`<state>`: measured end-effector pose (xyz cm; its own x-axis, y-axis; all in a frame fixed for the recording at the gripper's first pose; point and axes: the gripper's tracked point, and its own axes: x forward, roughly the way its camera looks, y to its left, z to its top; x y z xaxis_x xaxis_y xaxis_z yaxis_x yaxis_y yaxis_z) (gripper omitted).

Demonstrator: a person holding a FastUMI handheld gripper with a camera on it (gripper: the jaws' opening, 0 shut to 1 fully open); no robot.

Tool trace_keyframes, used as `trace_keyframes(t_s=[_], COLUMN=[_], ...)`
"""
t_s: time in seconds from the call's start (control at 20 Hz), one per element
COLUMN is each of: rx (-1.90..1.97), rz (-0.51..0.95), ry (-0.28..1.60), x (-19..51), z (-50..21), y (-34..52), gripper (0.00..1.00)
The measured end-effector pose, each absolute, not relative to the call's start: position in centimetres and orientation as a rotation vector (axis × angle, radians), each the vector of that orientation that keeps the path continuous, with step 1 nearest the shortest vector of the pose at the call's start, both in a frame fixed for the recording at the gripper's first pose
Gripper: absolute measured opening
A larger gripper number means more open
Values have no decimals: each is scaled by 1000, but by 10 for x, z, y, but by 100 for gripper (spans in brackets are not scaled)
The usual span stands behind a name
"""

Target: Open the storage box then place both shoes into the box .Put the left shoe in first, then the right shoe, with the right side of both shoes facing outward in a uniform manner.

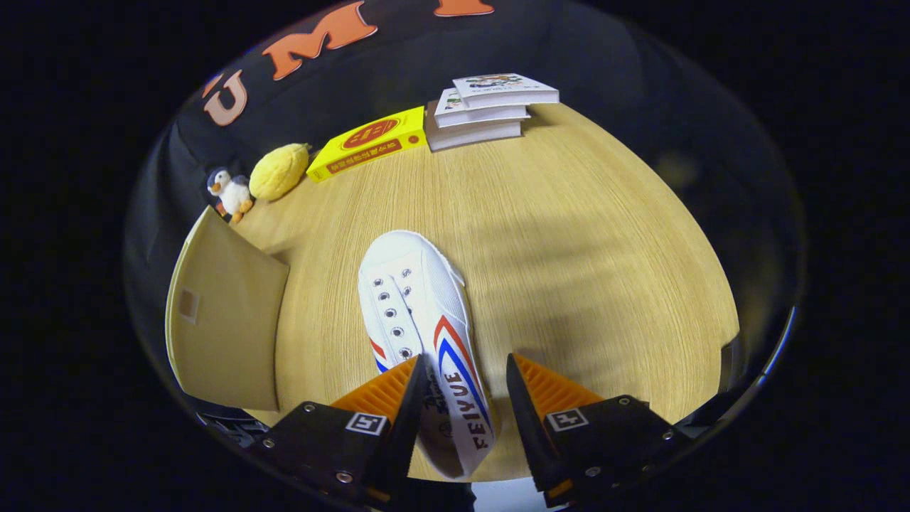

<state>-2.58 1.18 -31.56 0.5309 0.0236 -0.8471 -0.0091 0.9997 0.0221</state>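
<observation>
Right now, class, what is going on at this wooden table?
A hand-held gripper is over a white canvas shoe with red and blue stripes lying on the light wooden table. Its jaws stand open on either side of the shoe's heel end; one looks to touch the shoe, the other stands apart, so nothing is gripped yet. Beside the shoe stands a beige box flap. Beyond lie a yellow book, a stack of white books, a yellow plush and a small penguin toy.

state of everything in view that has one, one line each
tool: open, fingers either side of the shoe's heel end, not pressing it
white shoe: flat on the table, toe pointing away
storage box lid: raised open
books: closed, stacked three high
yellow box: closed, lying flat
</observation>
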Motion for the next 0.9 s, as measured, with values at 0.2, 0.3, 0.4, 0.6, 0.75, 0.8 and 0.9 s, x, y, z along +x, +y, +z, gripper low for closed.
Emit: trace_keyframes(t_s=[0.2,0.3,0.4,0.6,0.75,0.8,0.9], rx=[-63,-85,-68,21,151,165,179], rz=[118,155,153,81,53,34,-1], ry=[1023,1014,1006,949,948,938,924], x=[-21,-19,-18,-13,-20,-19,-19], z=[-323,-325,-324,-322,-314,-310,-301], y=[21,21,19,11,26,30,37], gripper=[45,37,36,6,0,0,0])
